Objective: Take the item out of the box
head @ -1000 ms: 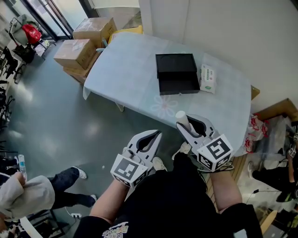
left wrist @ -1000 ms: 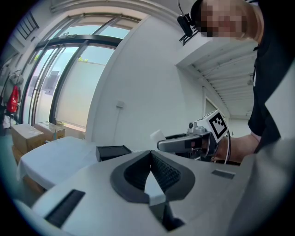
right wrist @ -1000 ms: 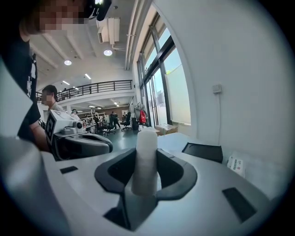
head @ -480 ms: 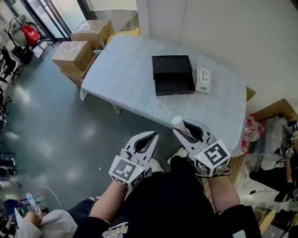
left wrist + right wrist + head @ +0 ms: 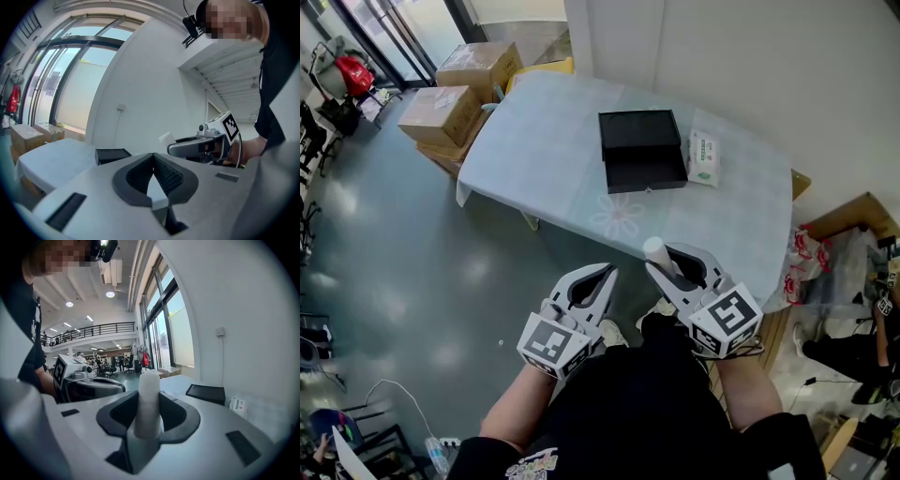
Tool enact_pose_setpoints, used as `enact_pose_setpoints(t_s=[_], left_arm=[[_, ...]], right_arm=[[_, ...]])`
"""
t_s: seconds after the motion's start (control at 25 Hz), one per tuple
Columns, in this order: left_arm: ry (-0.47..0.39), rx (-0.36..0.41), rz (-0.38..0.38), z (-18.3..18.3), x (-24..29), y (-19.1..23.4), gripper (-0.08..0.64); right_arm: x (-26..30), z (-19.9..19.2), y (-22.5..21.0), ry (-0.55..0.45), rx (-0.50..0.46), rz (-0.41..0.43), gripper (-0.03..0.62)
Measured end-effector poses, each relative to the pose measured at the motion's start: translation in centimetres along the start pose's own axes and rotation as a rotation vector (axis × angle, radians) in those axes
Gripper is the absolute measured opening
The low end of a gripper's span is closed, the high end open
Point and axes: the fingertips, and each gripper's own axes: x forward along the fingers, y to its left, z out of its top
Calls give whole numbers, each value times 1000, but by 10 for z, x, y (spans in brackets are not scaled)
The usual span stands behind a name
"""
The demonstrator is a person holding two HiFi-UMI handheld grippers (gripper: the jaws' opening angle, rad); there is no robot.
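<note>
A black box (image 5: pixel 642 150) lies open on the pale blue table (image 5: pixel 544 159), far ahead of both grippers; it also shows as a dark slab (image 5: pixel 112 154) (image 5: pixel 206 393) in the gripper views. My right gripper (image 5: pixel 663 266) (image 5: pixel 149 401) is shut on a white cylinder (image 5: pixel 656 251) (image 5: pixel 149 399), which stands upright between its jaws, off the table's near edge. My left gripper (image 5: pixel 606 274) (image 5: pixel 152 159) hangs beside it, shut with nothing between its jaws. From the left gripper view I see the right gripper (image 5: pixel 187 145) with the cylinder (image 5: pixel 166 138).
A white wipes packet (image 5: pixel 703 157) lies right of the box. Cardboard boxes (image 5: pixel 455 94) are stacked at the table's far left end. A white wall runs behind the table, and flattened cardboard (image 5: pixel 853 220) and bags sit at the right. Grey floor lies left.
The head view has shifted, so the table and box sit slightly further left in it. The seated person at lower left has nearly left the view. Both grippers keep their hold and pose.
</note>
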Motion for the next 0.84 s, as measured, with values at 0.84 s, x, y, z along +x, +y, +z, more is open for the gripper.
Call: enact_pose_setpoints(t_s=[0.84], left_arm=[[1, 1, 5, 0, -4, 4, 9]], right_arm=[[7, -1, 5, 10, -2, 20, 140]])
